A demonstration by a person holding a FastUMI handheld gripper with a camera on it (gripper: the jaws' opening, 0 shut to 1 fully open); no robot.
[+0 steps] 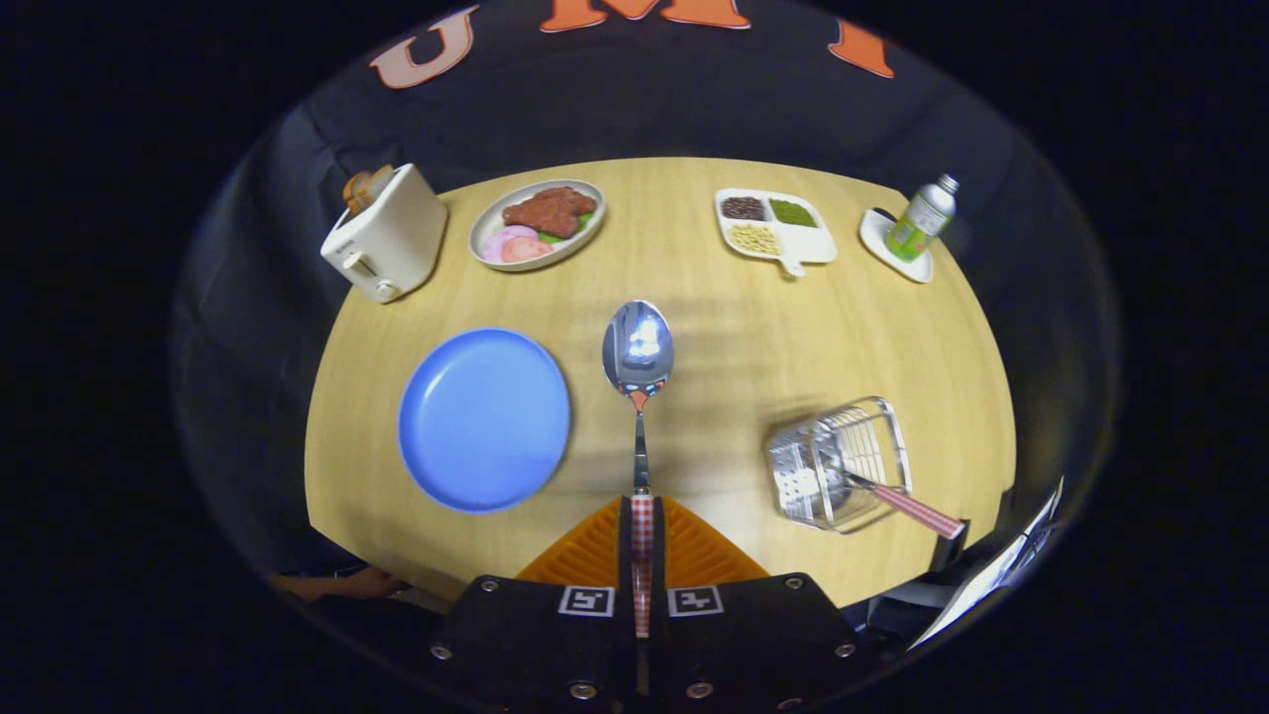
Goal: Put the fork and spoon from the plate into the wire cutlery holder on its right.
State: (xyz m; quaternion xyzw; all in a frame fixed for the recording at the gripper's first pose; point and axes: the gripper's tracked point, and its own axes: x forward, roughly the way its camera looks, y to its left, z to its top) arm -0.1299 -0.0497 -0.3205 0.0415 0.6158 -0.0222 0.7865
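My gripper (641, 526) is shut on the spoon (638, 357) by its red-checked handle. The shiny bowl of the spoon points straight ahead, held above the table. The blue plate (484, 418) lies bare to the left of the fingers. To the right of the fingers stands the wire cutlery holder (841, 462). The fork (907, 506) is in the holder, its red-checked handle sticking out toward the near right.
A white toaster (387, 236) stands at the far left. Beside it is a plate of food (538, 224). A divided snack tray (774, 226) and a green bottle on a coaster (920, 220) sit at the far right. A hand (342, 583) shows at the near-left table edge.
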